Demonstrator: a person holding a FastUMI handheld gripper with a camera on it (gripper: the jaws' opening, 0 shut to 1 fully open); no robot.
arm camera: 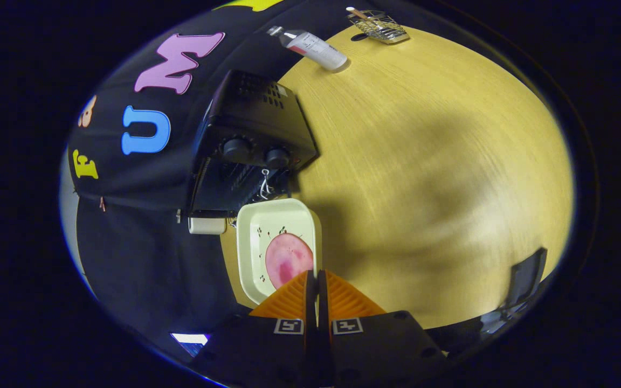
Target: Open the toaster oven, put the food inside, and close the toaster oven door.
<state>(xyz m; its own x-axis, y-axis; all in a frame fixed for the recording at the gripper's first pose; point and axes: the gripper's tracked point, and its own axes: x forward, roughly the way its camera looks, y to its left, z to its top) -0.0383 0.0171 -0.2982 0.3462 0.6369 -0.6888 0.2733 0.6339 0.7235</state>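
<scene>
Ahead of the claw (317, 280) sits a cream square plate (251, 237) carrying a round pink slice of food (287, 257), the plate's edge caught between the claw's nearly closed fingers. Just beyond it stands a black toaster oven with two round knobs (251, 140), door down, on the pale yellow wooden bench (423, 161). Farther off lie a white plastic bottle on its side (316, 48) and a wire metal basket (379, 26). What the basket holds is too small to make out.
</scene>
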